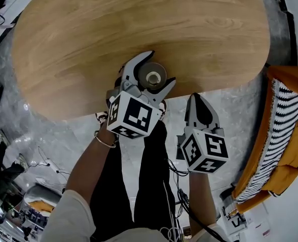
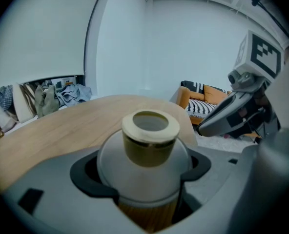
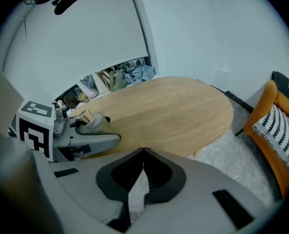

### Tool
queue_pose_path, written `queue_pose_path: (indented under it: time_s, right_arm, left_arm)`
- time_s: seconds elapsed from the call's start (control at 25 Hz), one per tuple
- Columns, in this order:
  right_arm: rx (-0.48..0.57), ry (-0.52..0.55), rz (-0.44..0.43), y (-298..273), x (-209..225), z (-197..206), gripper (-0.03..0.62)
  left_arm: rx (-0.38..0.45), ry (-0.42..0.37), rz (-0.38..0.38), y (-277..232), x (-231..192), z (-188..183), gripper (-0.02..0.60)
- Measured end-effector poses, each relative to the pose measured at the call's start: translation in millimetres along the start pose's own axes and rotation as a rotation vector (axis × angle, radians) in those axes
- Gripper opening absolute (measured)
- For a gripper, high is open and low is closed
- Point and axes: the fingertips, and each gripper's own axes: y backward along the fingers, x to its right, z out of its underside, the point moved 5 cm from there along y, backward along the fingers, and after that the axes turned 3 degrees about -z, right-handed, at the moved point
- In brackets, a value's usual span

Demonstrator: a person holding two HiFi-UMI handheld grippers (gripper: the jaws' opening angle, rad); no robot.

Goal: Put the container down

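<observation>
The container (image 1: 153,76) is a round grey pot with a short beige open neck. My left gripper (image 1: 159,68) is shut on its body, one jaw on each side, over the near edge of the oval wooden table (image 1: 139,19). In the left gripper view the container (image 2: 147,145) stands upright between the jaws, with wood showing beneath it; I cannot tell whether it touches the table. My right gripper (image 1: 199,101) hangs to the right, off the table's edge above the floor, with its jaws shut and nothing between them. From the right gripper view, the container (image 3: 88,118) shows at the left.
An orange seat with a black-and-white striped cushion (image 1: 285,135) stands on the right, close to the table's end. Clutter of clothes and bags (image 3: 115,77) lies beyond the table's far side. The person's legs (image 1: 149,175) are below the grippers.
</observation>
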Motion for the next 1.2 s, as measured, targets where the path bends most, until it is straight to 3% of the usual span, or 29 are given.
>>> queue_pose_path:
  time_s: [0.44,1.08,1.2]
  right_arm:
    - [0.002,0.000,-0.004,-3,-4,-4,0.023]
    - [0.020,-0.007,0.004,12,-29,-18,0.023]
    - [0.005,-0.007,0.015,27,-38,-15,0.023]
  left_arm:
    - [0.092,0.073,0.058,6,0,-6,0.370]
    - [0.136,0.027,0.111,51,-4,-29,0.370]
    - [0.129,0.057,0.119,74,-2,-36,0.370]
